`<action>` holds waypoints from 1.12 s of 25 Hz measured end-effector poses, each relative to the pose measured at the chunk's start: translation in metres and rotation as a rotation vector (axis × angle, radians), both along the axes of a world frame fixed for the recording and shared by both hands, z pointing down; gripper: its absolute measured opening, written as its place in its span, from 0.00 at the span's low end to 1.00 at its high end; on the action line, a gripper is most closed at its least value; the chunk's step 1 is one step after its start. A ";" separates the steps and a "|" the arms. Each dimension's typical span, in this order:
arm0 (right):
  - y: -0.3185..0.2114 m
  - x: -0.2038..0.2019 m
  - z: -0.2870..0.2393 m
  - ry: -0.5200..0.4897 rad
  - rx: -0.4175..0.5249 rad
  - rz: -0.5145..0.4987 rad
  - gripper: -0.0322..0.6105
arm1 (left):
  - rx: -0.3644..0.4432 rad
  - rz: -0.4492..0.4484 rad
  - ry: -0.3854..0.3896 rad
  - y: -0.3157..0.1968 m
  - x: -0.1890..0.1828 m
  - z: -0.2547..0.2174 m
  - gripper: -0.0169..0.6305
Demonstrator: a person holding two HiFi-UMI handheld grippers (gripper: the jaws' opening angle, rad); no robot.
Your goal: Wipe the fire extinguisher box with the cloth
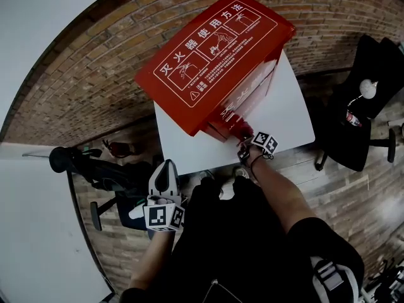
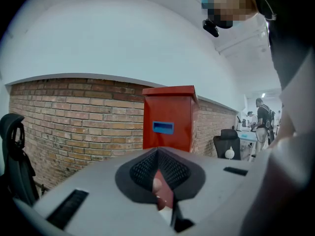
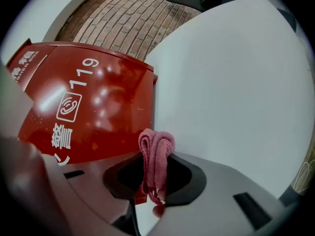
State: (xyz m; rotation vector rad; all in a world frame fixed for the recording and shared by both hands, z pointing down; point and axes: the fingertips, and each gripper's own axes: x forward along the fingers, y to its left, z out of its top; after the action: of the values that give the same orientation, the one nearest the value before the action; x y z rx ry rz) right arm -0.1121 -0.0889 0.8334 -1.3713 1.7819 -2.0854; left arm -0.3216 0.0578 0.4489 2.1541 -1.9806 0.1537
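The red fire extinguisher box (image 1: 211, 52) stands on a white table (image 1: 284, 115), its lid printed with white instruction pictures. My right gripper (image 1: 247, 141) is at the box's near lower corner, shut on a folded pink cloth (image 3: 156, 154). In the right gripper view the cloth sticks out of the right gripper (image 3: 156, 168), just short of the glossy red box (image 3: 83, 107) marked 119. My left gripper (image 1: 165, 169) is held back off the table's near left edge. In its own view the left gripper (image 2: 160, 173) is shut with nothing in it and faces the box (image 2: 170, 117) from a distance.
A brick wall (image 1: 95, 74) runs behind the table. One black office chair (image 1: 360, 112) stands to the right, and another chair (image 1: 95, 169) to the left near my left gripper. People (image 2: 263, 117) stand far off in the left gripper view.
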 end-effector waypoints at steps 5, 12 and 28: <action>-0.001 -0.001 -0.010 -0.047 0.027 0.000 0.21 | 0.009 -0.003 -0.006 0.001 0.003 -0.001 0.07; -0.003 0.000 -0.028 -0.092 0.057 -0.005 0.21 | 0.021 0.010 -0.001 -0.003 0.011 -0.002 0.07; 0.002 -0.004 -0.064 -0.167 0.111 -0.021 0.21 | 0.038 0.045 0.005 -0.008 0.024 -0.006 0.07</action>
State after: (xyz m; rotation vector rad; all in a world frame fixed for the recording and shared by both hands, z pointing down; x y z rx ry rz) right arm -0.1161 -0.0865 0.7691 -1.1211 1.8198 -2.0108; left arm -0.2974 0.0501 0.4424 2.2210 -1.9484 0.1184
